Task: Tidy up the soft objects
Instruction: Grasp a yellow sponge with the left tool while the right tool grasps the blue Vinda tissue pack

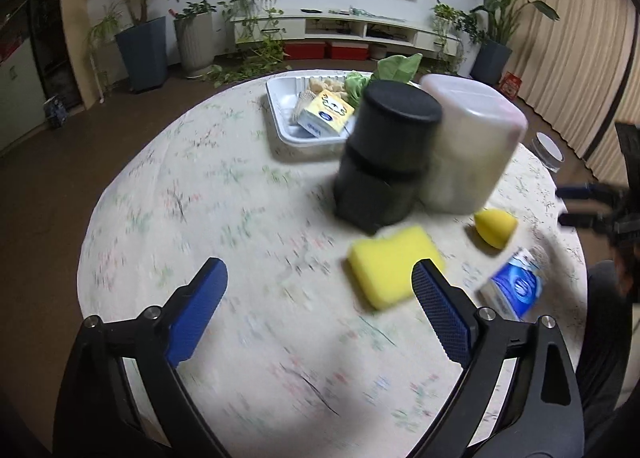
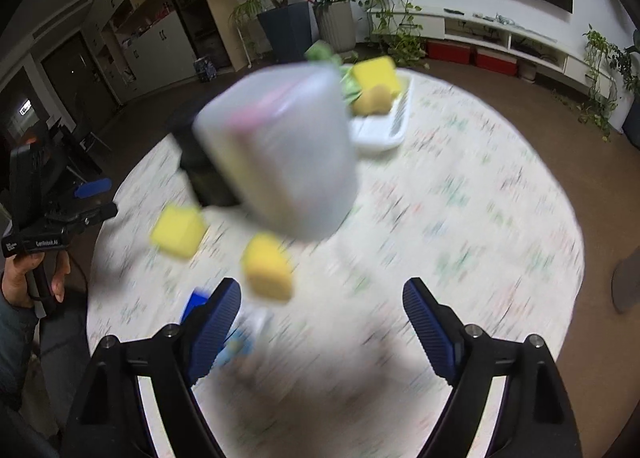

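On the round worktop point(image 1: 200, 186): a white tray point(image 1: 280, 118) sits at the far side, with a black cylinder point(image 1: 384, 154) and a frosted plastic container point(image 1: 468, 146) standing side by side in the middle.

In the tray: a yellow tissue pack point(image 1: 326, 114), some beige soft pieces behind it and a green leafy item point(image 1: 356, 84) at the far end; these look already sorted.

Loose near the front: a rectangular yellow sponge point(image 1: 394, 264), a small rounded yellow sponge point(image 1: 495, 227) just beside the frosted container, and a blue-and-white tissue pack point(image 1: 516, 284) toward the worktop's edge.

Left claw point(image 1: 320, 282): jaws wide apart and holding nothing; it hangs over bare cloth, with the rectangular sponge just beyond its right finger.

Right claw point(image 2: 322, 298): also spread wide and empty, above the worktop close to the rounded sponge point(image 2: 267, 268) and the blue pack point(image 2: 196, 304).

Other claw in each view: the right one shows at the far right edge of the left camera, the left one at the left edge of the right camera, gripped by a hand point(image 2: 32, 278).

Progress: by my judgement roughly half done, with several soft items in the tray and three outside it.

Left to do: the two sponges and the blue pack probably need carrying to the tray.

View quality: both cameras are motion-blurred, so the beige pieces cannot be identified with confidence.

Hard items: the cylinder and container look rigid and likely stay where they are.
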`<action>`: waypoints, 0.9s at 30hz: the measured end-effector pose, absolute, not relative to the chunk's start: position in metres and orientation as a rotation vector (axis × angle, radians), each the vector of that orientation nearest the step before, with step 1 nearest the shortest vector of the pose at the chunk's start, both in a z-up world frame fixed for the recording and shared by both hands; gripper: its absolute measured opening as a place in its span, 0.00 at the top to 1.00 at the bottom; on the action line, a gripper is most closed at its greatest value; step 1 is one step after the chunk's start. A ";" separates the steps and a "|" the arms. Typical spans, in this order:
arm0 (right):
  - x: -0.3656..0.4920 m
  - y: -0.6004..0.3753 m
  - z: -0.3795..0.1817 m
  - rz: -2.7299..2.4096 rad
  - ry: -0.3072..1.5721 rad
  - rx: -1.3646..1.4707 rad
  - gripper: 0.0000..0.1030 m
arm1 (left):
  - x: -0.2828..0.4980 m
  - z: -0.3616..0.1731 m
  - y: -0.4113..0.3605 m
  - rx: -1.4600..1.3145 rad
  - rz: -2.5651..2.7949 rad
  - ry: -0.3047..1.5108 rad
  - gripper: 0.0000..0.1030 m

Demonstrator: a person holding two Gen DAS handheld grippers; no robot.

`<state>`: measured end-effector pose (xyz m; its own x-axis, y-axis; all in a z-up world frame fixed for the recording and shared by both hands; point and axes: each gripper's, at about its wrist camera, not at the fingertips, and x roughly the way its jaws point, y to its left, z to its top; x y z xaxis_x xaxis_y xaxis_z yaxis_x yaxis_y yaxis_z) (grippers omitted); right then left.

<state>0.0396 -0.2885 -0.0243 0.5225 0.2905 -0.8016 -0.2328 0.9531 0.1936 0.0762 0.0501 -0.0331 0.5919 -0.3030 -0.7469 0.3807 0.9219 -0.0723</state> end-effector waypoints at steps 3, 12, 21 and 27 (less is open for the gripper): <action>0.014 -0.268 -0.031 0.295 0.972 0.045 0.17 | 0.057 -0.037 0.042 0.087 -0.369 0.843 0.07; -0.021 -0.240 -0.050 0.209 0.965 0.013 0.17 | 0.022 -0.048 0.018 0.035 -0.302 0.816 0.06; -0.021 -0.241 -0.048 0.206 0.950 0.054 0.17 | 0.021 -0.053 -0.018 0.122 -0.333 0.788 0.06; -0.006 -0.213 -0.049 0.227 0.945 0.026 0.17 | 0.050 -0.053 -0.012 0.123 -0.252 0.813 0.06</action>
<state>-0.0057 -0.2128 -0.0487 0.5642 0.2040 -0.8000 -0.1814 0.9759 0.1210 0.0500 -0.0116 -0.0533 0.6591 -0.1756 -0.7313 0.2693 0.9630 0.0115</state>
